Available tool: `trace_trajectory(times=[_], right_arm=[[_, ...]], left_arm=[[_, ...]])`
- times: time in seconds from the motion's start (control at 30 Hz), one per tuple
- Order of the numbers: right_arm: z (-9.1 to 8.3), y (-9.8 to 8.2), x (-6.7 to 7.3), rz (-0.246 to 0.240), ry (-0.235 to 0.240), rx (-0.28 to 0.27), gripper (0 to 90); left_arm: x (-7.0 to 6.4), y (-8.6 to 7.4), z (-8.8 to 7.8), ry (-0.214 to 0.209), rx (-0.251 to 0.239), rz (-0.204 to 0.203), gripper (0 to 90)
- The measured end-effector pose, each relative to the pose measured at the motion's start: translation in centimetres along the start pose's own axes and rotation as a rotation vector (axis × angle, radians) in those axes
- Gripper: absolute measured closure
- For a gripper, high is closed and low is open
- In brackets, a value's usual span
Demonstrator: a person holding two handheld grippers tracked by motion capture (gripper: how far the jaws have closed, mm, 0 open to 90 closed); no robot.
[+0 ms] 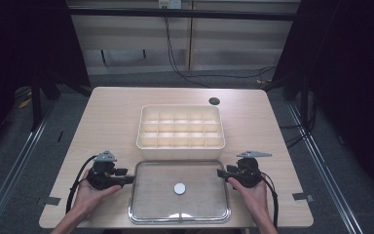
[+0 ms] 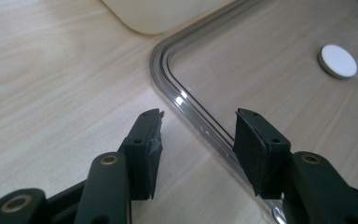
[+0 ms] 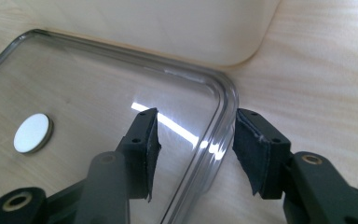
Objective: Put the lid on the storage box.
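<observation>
A clear flat lid (image 1: 132,200) lies on the wooden table in front of a cream box (image 1: 180,145) divided into several compartments. A white round disc (image 1: 179,188) sits at the lid's middle. My left gripper (image 1: 129,179) is at the lid's left edge. In the left gripper view its jaws (image 2: 198,135) stand apart on either side of the rim (image 2: 165,70), with no pad touching it. My right gripper (image 1: 221,172) is at the right edge. Its jaws (image 3: 196,135) straddle the rim (image 3: 223,93) the same way, with gaps on both sides.
The cream box (image 2: 158,14) (image 3: 168,28) stands just beyond the lid. The disc (image 2: 338,60) (image 3: 31,133) lies well inside the rim. A dark round hole (image 1: 214,101) marks the table's far side. Bare wood lies left and right of the lid.
</observation>
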State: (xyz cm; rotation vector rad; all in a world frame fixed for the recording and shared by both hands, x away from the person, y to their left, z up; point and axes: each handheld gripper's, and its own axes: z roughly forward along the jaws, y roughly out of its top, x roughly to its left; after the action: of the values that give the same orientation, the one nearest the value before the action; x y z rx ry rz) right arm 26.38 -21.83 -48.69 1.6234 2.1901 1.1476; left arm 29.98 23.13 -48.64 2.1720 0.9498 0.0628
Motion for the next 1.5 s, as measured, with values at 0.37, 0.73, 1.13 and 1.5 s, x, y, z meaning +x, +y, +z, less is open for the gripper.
trace_trajectory(times=[0.37,0.73,1.13,1.5], right_arm=[[0.6,-1.0,0.4,-0.011,-0.031,0.043,50.7],[0.7,-1.1,0.4,0.013,-0.015,0.022,51.5],[0.9,-1.3,-0.8,0.186,0.086,-0.022,54.2],[0.3,-1.9,-2.3,0.345,0.195,-0.087,64.3]], left_arm=[[-0.7,-0.3,0.4,-0.025,0.032,0.012,53.6],[-1.0,-0.4,0.9,-0.034,0.035,0.027,56.3],[-1.0,-0.3,1.0,-0.03,0.029,0.022,59.0],[-1.0,-0.3,1.0,-0.023,0.027,0.029,59.1]])
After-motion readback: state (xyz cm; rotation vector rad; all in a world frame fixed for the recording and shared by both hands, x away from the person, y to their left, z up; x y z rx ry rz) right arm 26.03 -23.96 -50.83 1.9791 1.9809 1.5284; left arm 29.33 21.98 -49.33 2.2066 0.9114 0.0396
